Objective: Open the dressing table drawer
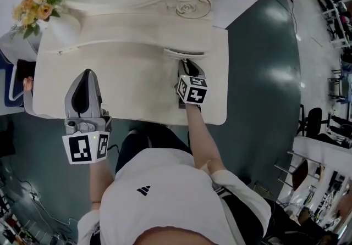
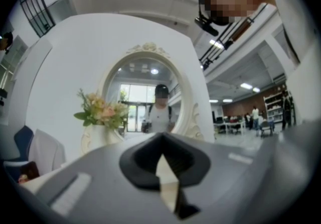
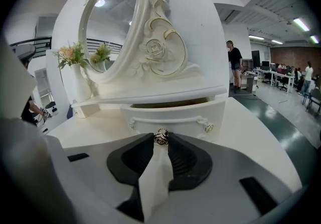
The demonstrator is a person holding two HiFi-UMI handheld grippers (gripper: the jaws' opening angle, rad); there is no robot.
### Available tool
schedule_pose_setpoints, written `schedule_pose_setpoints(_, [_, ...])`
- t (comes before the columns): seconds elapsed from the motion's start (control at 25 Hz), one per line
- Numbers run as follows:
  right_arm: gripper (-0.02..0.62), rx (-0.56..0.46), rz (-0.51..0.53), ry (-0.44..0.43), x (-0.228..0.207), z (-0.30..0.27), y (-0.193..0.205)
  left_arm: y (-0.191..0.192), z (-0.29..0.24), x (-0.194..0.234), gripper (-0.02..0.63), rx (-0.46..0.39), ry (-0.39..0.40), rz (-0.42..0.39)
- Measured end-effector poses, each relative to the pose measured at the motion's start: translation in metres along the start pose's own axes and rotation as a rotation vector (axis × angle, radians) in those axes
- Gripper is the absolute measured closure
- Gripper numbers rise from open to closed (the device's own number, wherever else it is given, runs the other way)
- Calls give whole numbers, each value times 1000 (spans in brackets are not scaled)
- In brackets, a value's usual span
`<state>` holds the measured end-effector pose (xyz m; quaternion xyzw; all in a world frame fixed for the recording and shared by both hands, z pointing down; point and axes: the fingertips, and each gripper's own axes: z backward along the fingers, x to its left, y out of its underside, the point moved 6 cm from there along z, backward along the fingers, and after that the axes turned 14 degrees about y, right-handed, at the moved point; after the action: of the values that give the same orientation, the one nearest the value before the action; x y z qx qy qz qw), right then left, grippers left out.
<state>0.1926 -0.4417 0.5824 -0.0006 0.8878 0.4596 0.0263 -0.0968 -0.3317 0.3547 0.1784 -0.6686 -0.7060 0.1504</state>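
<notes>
Right gripper (image 3: 161,143) is closed on the drawer knob (image 3: 161,136), with the pad tips bearing on both sides of it and nothing else between them. Left gripper (image 2: 161,138) hangs level over the left of the table with its jaws together and empty.

**Hazards**
- The knob is small, rounded and metallic, with a rose-like relief. The grip is only at the tips, so a pull angled downward would probably make the pads slide off.
- The drawer (image 3: 173,117) sits at the right of the dressing table (image 3: 246,132), under a thin overhanging shelf (image 3: 165,92). It stands slightly out, and a narrow brown gap shows along its top edge. An off-axis pull could skew it and jam it against its surround.
- A sudden release after sticking could jolt the table and disturb the vase (image 3: 81,90) at the far left.

**Materials and shapes**
- Pads: black, ribbed and apparently rubbery.
- Drawer front: glossy cream and gently bowed, with a raised cord-like moulding ending in two small metal studs.
- Table top: smooth, hard and off-white.
- Mirror (image 3: 108,22): oval, in a carved cream frame with a rose and gilt-edged scrolls.
- Vase: white, holding peach and yellow flowers (image 3: 75,53) that look artificial.
</notes>
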Motion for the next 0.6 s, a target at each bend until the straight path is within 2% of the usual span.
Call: schedule_pose_setpoints(0.6, [506, 16, 1, 9, 3, 16, 12, -3, -6, 1, 598, -10, 39, -1])
